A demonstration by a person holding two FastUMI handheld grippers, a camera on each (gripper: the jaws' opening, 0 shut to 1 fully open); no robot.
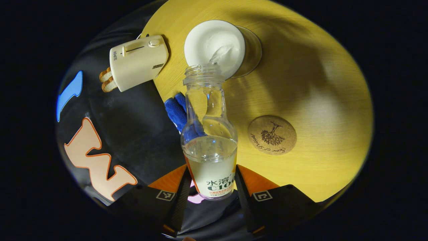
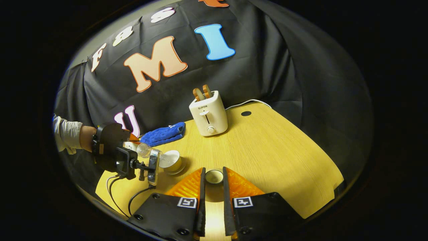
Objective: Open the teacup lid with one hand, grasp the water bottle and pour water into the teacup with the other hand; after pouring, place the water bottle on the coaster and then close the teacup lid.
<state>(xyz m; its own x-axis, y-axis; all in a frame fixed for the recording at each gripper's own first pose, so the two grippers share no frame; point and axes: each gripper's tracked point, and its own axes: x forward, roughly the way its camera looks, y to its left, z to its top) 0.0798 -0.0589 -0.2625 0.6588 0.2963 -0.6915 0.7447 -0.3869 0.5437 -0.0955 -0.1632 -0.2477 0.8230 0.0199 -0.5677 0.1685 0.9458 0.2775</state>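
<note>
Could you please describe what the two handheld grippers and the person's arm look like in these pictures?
Each gripper, left gripper and right gripper, has black blocks bearing square black-and-white tags. In the right gripper view, the left gripper carries a boxy black body with black cables trailing below, and the person wears a pale sleeve.
</note>
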